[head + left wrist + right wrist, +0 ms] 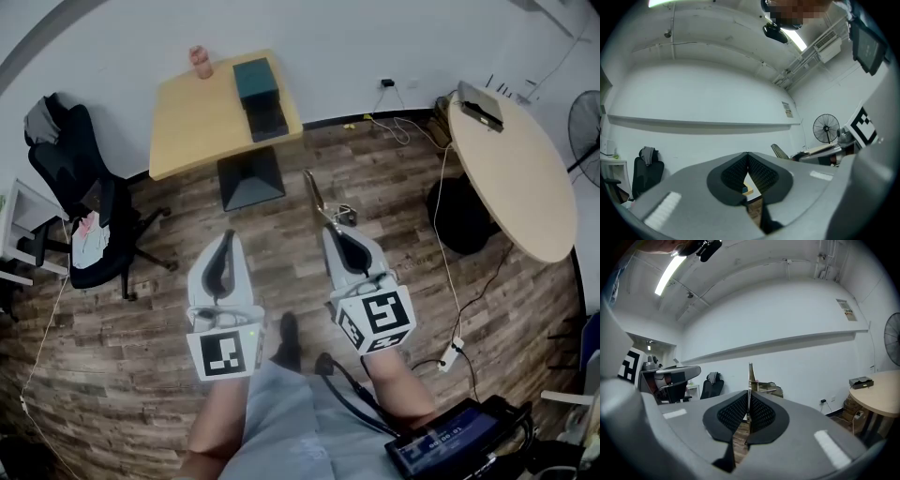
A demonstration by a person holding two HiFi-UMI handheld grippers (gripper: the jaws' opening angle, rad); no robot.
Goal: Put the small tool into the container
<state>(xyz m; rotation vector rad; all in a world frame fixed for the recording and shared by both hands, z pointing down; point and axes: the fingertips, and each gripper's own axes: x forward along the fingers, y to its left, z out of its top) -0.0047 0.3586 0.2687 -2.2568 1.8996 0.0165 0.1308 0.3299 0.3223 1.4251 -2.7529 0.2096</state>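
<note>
A thin, flat metal tool (317,195) sticks forward out of my right gripper (330,230), which is shut on its lower end. In the right gripper view the tool's blade (750,376) rises straight up from between the pads. My left gripper (227,236) is beside it at the same height, shut with nothing in it; its tips meet (747,155). Both hang over the wooden floor. The container, a teal box (256,80) with a dark part (267,118) in front of it, sits on the square wooden table (192,122) ahead, well beyond both grippers.
A pink object (199,61) stands at the square table's far edge. A black office chair (89,211) is to the left. A round table (520,178) with a small device on it stands at the right, with cables (450,272) on the floor beside it.
</note>
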